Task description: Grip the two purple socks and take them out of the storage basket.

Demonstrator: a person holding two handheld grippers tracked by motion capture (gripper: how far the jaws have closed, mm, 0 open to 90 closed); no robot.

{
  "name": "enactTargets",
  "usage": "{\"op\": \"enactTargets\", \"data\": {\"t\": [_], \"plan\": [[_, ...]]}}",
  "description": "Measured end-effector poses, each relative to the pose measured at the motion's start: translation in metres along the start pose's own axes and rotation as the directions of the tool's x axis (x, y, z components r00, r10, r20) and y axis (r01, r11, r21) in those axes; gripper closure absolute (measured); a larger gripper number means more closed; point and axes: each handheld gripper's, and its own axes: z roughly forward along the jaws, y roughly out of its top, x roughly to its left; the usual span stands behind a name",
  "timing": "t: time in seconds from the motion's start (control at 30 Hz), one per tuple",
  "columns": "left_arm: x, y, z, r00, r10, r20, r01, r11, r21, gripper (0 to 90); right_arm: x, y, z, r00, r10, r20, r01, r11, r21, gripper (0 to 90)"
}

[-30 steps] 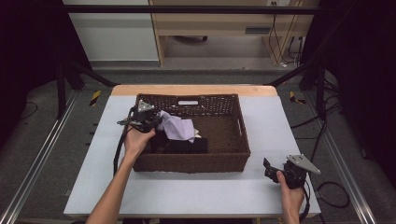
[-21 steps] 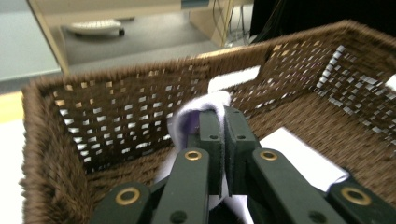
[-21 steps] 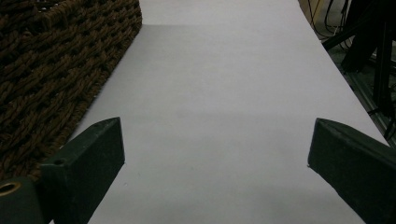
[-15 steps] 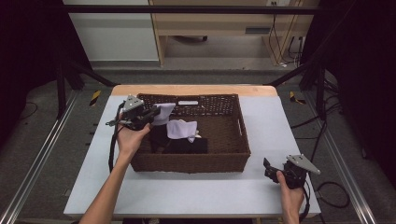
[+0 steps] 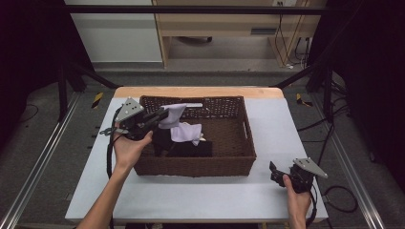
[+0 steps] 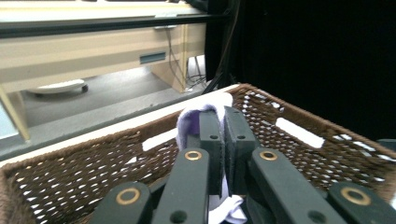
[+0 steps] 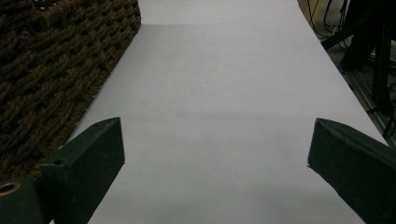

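The left gripper [image 5: 160, 116] sits above the basket's [image 5: 241, 157] left rim, near its far-left corner, with its 2 jaws pinched tight on a pale lavender cloth [image 5: 173, 116]. In the left gripper view the jaws meet almost flush, the cloth [image 6: 201, 116] folded over one tip and squeezed between them, so the grip looks firm rather than a loose drape. The cloth is raised clear of the basket floor at the gripped end, while its lower part trails down toward a second pale piece [image 5: 187, 133] lying on dark fabric [image 5: 184, 148] inside the basket (whether the 2 pale pieces are joined I cannot tell). Holding it by a corner or fold like this probably lets the rest hang free, which would suit lifting it out over the left rim without dragging the dark fabric along.

The right gripper [image 5: 274, 170] rests low near the worktop's [image 5: 200, 200] near-right corner, just off the basket's near-right corner and well apart from the cloth. Its jaws stand wide apart with nothing between them, bare worktop [image 7: 224, 116] showing in the gap and the woven basket wall [image 7: 56, 70] at the left edge of the right gripper view. Parked there, it seems to be out of the way and ready, possibly to take the cloth's free end once it comes out.
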Motion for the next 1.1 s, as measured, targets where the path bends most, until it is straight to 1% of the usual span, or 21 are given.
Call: {"op": "enactTargets", "data": {"t": [0.07, 0.13, 0.17, 0.2, 0.27, 0.4, 0.47, 0.53, 0.57, 0.6, 0.73, 0.77, 0.8, 0.83, 0.87, 0.93, 0.97, 1.0, 1.03, 1.07, 1.1], "plan": [[-0.002, 0.001, -0.002, 1.0000, 0.003, 0.006, -0.003, 1.0000, -0.004, 86.8, 0.000, 0.000, 0.000, 1.0000, 0.000, 0.000, 0.000, 1.000, 0.000, 4.3], [-0.010, 0.006, -0.010, 0.9994, 0.023, 0.025, -0.023, 0.9996, -0.014, 86.9, 0.000, 0.000, 0.000, 1.0000, 0.000, 0.001, 0.000, 1.000, 0.000, 4.3], [-0.010, 0.006, -0.010, 0.9994, 0.023, 0.025, -0.023, 0.9996, -0.014, 86.8, 0.000, 0.000, 0.000, 1.0000, 0.000, 0.001, 0.000, 1.000, 0.000, 4.3], [-0.016, 0.008, -0.015, 0.9987, 0.034, 0.038, -0.034, 0.9992, -0.021, 86.8, 0.000, 0.000, 0.000, 1.0000, -0.001, 0.001, 0.001, 1.000, 0.000, 4.3], [-0.019, 0.008, -0.017, 0.9982, 0.043, 0.043, -0.042, 0.9988, -0.025, 86.8, 0.000, 0.000, 0.000, 1.0000, -0.001, 0.001, 0.001, 1.000, -0.001, 4.3], [-0.031, 0.009, -0.025, 0.9953, 0.067, 0.070, -0.065, 0.9975, -0.029, 86.8, 0.000, 0.000, 0.000, 1.0000, -0.001, 0.003, 0.001, 1.000, -0.005, 4.3], [-0.033, 0.009, -0.026, 0.9948, 0.066, 0.078, -0.063, 0.9974, -0.034, 86.8, 0.000, 0.000, 0.000, 1.0000, -0.002, 0.003, 0.002, 1.000, -0.002, 4.3], [-0.039, 0.009, -0.031, 0.9925, 0.076, 0.096, -0.072, 0.9965, -0.043, 86.8, 0.000, 0.000, 0.000, 1.0000, -0.001, 0.003, 0.001, 1.000, -0.006, 4.3], [-0.044, 0.009, -0.035, 0.9901, 0.087, 0.110, -0.082, 0.9954, -0.050, 86.8, 0.000, 0.000, 0.000, 1.0000, -0.002, 0.003, 0.002, 1.000, -0.006, 4.3], [-0.044, 0.009, -0.035, 0.9901, 0.087, 0.110, -0.082, 0.9954, -0.050, 86.8, 0.000, 0.000, 0.000, 1.0000, -0.002, 0.003, 0.002, 1.000, -0.006, 4.3], [-0.052, 0.009, -0.042, 0.9852, 0.105, 0.135, -0.097, 0.9933, -0.063, 86.8, 0.000, 0.000, 0.000, 1.0000, -0.004, 0.006, 0.004, 1.000, -0.005, 4.3], [-0.056, 0.009, -0.045, 0.9828, 0.109, 0.149, -0.100, 0.9927, -0.068, 86.8, 0.001, 0.000, 0.000, 1.0000, -0.002, 0.004, 0.002, 1.000, -0.007, 4.3], [-0.056, 0.009, -0.045, 0.9828, 0.109, 0.149, -0.100, 0.9927, -0.068, 86.8, 0.001, 0.000, 0.000, 1.0000, -0.002, 0.004, 0.002, 1.000, -0.007, 4.3], [-0.060, 0.008, -0.049, 0.9799, 0.116, 0.162, -0.105, 0.9917, -0.074, 86.8, 0.000, 0.000, -0.001, 1.0000, -0.004, 0.005, 0.004, 1.000, -0.007, 4.3], [-0.060, 0.008, -0.049, 0.9799, 0.116, 0.162, -0.105, 0.9917, -0.074, 86.8, 0.000, 0.000, -0.001, 1.0000, -0.004, 0.005, 0.004, 1.000, -0.007, 4.3], [-0.067, 0.005, -0.055, 0.9750, 0.124, 0.184, -0.111, 0.9906, -0.079, 86.8, 0.000, 0.000, -0.001, 1.0000, -0.004, 0.004, 0.005, 1.000, -0.009, 4.3], [-0.068, 0.004, -0.057, 0.9733, 0.127, 0.191, -0.113, 0.9902, -0.082, 86.8, 0.000, 0.000, -0.001, 1.0000, -0.005, 0.004, 0.005, 1.000, -0.009, 4.3], [-0.068, 0.004, -0.057, 0.9733, 0.127, 0.191, -0.113, 0.9902, -0.082, 86.8, 0.000, 0.000, -0.001, 1.0000, -0.005, 0.004, 0.005, 1.000, -0.009, 4.3], [-0.072, 0.001, -0.061, 0.9702, 0.129, 0.205, -0.114, 0.9899, -0.084, 86.8, 0.001, 0.000, -0.001, 1.0000, -0.002, 0.005, 0.002, 1.000, -0.008, 4.3], [-0.072, 0.001, -0.061, 0.9702, 0.129, 0.205, -0.114, 0.9899, -0.084, 86.8, 0.001, 0.000, -0.001, 1.0000, -0.002, 0.005, 0.002, 1.000, -0.008, 4.3], [-0.074, -0.002, -0.064, 0.9682, 0.131, 0.213, -0.116, 0.9899, -0.082, 86.8, 0.001, 0.000, -0.001, 1.0000, -0.003, 0.005, 0.003, 1.000, -0.006, 4.3]]}}
